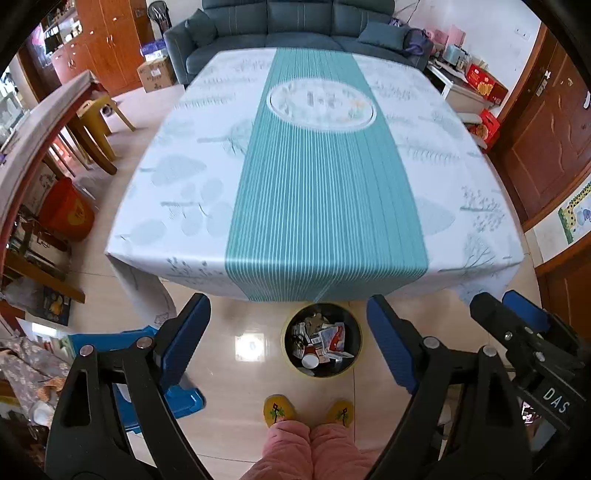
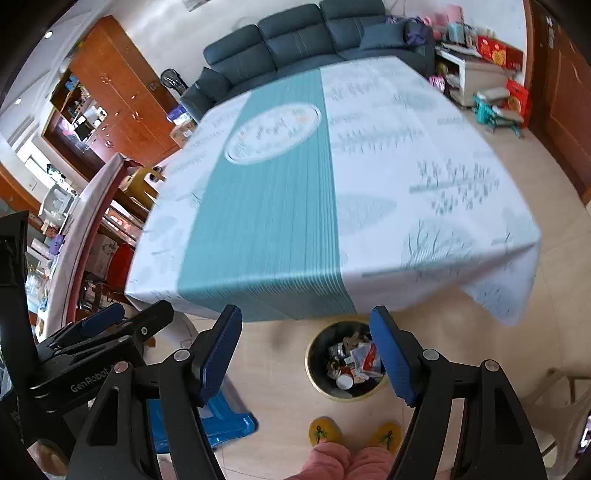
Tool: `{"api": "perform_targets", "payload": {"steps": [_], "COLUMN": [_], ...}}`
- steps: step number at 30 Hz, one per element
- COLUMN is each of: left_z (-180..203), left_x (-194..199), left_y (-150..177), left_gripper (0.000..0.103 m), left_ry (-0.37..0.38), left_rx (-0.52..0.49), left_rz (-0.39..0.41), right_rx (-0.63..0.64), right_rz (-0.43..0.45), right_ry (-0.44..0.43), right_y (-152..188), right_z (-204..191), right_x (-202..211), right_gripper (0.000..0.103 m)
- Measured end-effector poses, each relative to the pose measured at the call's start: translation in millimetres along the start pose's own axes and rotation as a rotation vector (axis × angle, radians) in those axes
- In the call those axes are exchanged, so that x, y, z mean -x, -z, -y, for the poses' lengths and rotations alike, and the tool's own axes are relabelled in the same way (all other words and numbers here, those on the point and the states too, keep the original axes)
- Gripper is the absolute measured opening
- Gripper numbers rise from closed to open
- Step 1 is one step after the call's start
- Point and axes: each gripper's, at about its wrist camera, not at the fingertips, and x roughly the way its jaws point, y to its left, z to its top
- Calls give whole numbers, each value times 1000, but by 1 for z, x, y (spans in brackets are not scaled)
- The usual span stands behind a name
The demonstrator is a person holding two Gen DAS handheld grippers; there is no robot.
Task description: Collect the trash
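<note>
The left gripper [image 1: 288,332] hung high, tilted steeply down, its jaws spread wide and empty. Just beside it, the right gripper [image 2: 306,354] pointed down likewise, jaws apart, gripping nothing.

A tabletop [image 1: 424,192] under a white cloth with a teal stripe. Behind it, a dark sofa [image 1: 295,26]. A blue stool [image 1: 184,398] on the tiled floor [image 1: 236,387].

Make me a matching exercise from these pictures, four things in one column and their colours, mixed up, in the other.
Things:
1. trash bin
2. slippers
3. sofa
4. stool

Colours:
A. bright blue
B. yellow
C. dark grey-blue
D. black inside, yellowish rim

Pairs: 1-D, 2-B, 3-C, 4-A
</note>
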Motion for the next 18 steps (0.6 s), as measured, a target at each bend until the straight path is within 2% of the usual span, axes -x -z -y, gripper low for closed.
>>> {"api": "perform_targets", "payload": {"steps": [5,11,18], "left_z": [4,14,25], "left_x": [34,52,67], "left_y": [-11,-18,-24], "left_gripper": [84,84,84], "left_ry": [-7,-10,-4], "left_rx": [-13,-32,-52], "left_rz": [38,66,98], "right_rx": [23,36,36], "right_rz": [38,68,80], "right_ry": [0,5,6], "right_y": [-15,-20,-22], "right_z": [-15,-23,-24], "right_x": [32,57,65], "right_gripper": [73,73,73]}}
